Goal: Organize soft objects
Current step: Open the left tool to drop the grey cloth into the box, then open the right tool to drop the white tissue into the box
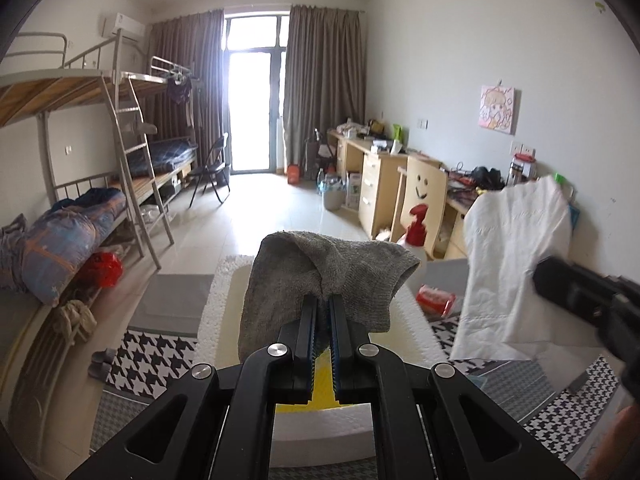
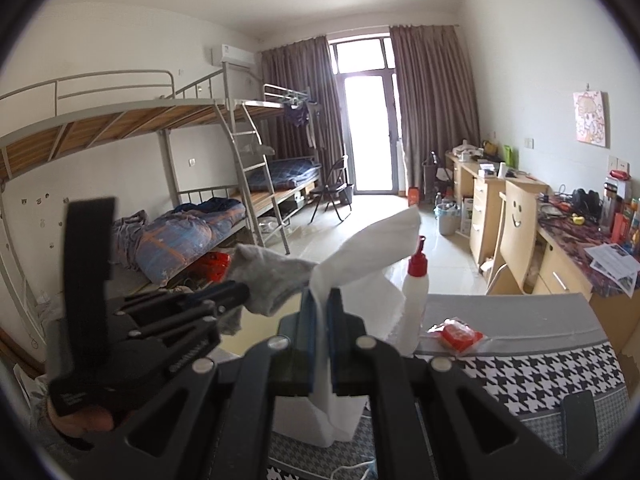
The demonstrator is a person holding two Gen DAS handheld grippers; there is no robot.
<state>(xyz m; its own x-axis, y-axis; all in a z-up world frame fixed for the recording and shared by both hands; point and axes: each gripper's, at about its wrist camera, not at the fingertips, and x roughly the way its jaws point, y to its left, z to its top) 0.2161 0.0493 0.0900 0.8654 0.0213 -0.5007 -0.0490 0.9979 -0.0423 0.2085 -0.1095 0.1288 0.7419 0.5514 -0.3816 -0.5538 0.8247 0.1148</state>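
Left wrist: one gray sock [image 1: 320, 276], one white cloth [image 1: 512, 264]

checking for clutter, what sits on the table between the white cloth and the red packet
The spray bottle stands between the white cloth and the red packet; the right wrist view shows it best.

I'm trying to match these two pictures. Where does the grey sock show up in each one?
Left wrist view: the grey sock sits at centre, pinched in the left hand-held gripper.
Right wrist view: the same sock is left of centre, hanging from that gripper.
Shared landmark: the red-capped spray bottle, just right of the sock.
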